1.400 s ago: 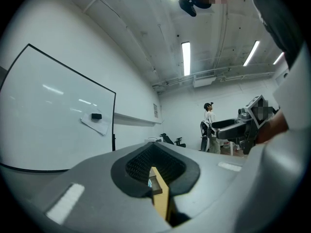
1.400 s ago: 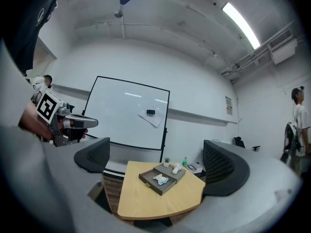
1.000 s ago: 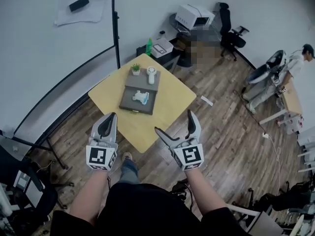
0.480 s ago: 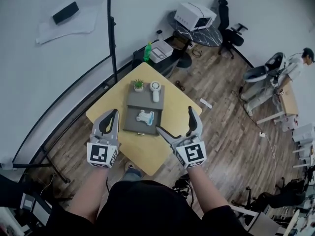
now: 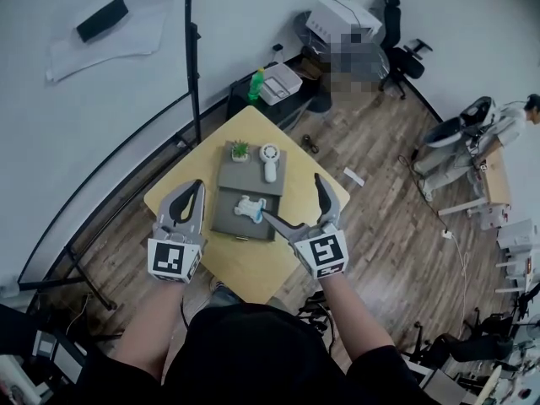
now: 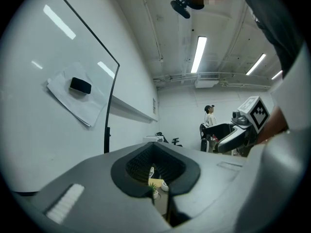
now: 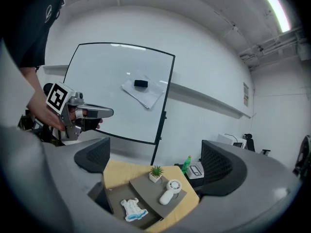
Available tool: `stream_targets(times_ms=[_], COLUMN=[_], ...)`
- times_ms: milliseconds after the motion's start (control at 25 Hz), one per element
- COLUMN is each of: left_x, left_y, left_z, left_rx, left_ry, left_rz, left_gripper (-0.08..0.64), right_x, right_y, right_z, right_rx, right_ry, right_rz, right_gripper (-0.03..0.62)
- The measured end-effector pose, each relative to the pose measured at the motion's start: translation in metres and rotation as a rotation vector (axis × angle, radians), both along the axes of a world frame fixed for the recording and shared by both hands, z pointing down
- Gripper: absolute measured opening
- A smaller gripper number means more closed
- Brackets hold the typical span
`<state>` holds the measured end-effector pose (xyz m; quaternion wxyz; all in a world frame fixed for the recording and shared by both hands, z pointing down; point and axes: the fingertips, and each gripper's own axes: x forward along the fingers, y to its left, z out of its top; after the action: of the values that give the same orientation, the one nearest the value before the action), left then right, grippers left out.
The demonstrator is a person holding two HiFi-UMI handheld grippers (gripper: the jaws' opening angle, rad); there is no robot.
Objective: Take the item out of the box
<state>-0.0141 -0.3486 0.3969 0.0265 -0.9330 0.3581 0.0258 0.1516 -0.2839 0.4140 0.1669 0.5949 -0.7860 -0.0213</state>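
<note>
Closing on the square yellow tabletop (image 5: pixel 245 268), the person has brought both tools forward over the last second, and the head view now shows the tabletop larger and nearer beneath them than it was. The flat dark grey box (image 5: pixel 228 224) lies open on it. The small white item with a pale blue edge (image 5: pixel 250 208) sits in the nearer tray, untouched. The farther panel carries a little green potted plant (image 5: pixel 240 149) and a white handheld fan (image 5: pixel 269 160). The right tongs (image 5: pixel 291 197) are spread wide. One jaw tip, which a second ago hung short of the tabletop, now overlaps the tray just beside the item, though its height above it cannot be judged here. The left tongs (image 5: pixel 190 194) have advanced to the tabletop's near left edge, well apart from the box. In the left gripper view the jaws stand all but together with nothing gripped, and only a thin slit shows the plant and fan beyond. In the right gripper view the jaws gape, empty, and the item lies low between them in the tray, some way ahead. The approach looks nearly done and the grasp not begun. The right tongs seem the ones lined up to drop onto the item and lift it clear, while nothing steadies the box.
</note>
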Motion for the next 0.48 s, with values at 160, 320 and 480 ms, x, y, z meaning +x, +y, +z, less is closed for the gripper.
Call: stream_targets(times_ms=[160, 320, 480], left_x=[-0.001, 0.001, 0.002], left_y=[0.002, 0.004, 0.007], left_z=[0.007, 0.012, 0.024], left_rx=[-0.022, -0.032, -0.048], left_ry=[0.002, -0.002, -0.015], left_rz=[-0.042, -0.067, -0.083], left_gripper=[-0.002, -0.002, -0.002], right_x=[-0.006, -0.012, -0.018], right_y=[-0.014, -0.029, -0.043], right_z=[0.012, 0.035, 0.074], right_rx=[-0.061, -0.18, -0.337], right_ry=[0.025, 0.079, 0.146], right_rz=[-0.07, -0.16, -0.254], right_gripper=[0.594, 0.591, 0.589])
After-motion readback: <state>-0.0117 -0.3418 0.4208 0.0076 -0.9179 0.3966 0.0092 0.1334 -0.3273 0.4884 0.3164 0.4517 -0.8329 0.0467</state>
